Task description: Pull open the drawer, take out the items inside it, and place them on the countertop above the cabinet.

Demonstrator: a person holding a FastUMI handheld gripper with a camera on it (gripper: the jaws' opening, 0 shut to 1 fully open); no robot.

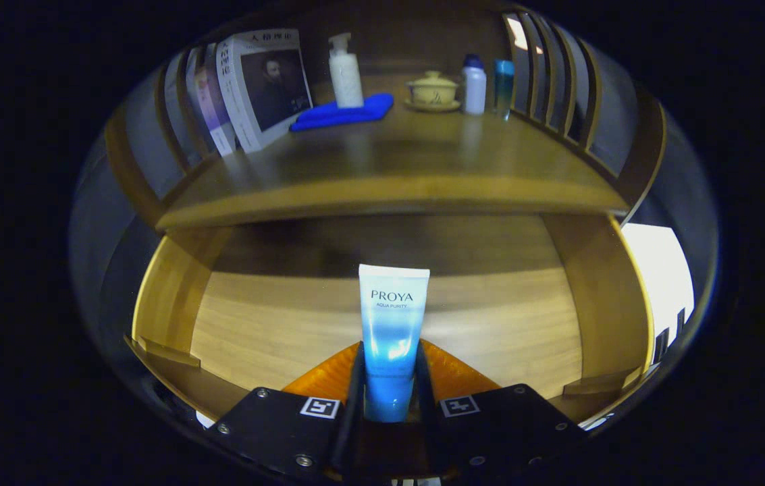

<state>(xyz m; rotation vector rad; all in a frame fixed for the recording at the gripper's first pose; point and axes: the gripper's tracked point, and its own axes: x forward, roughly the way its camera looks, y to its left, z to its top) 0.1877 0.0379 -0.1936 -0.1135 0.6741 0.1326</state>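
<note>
Above open drawer [382, 317], gripper-clamped tube [392, 331].

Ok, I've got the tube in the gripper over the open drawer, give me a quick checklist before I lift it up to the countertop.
1. Grip: both fingers press the blue tube near its lower end, gripper shut on it: ok.
2. Tube straight between the fingers, not tilted: ok.
3. Drawer pulled open, tube within its walls: ok.
4. Landing spot: bare front part of the countertop: ok.
5. Clutter kept back: books, pump bottle on a blue cloth, lidded cup, two bottles: ok.
6. Other items left in the drawer: cannot tell.
</note>
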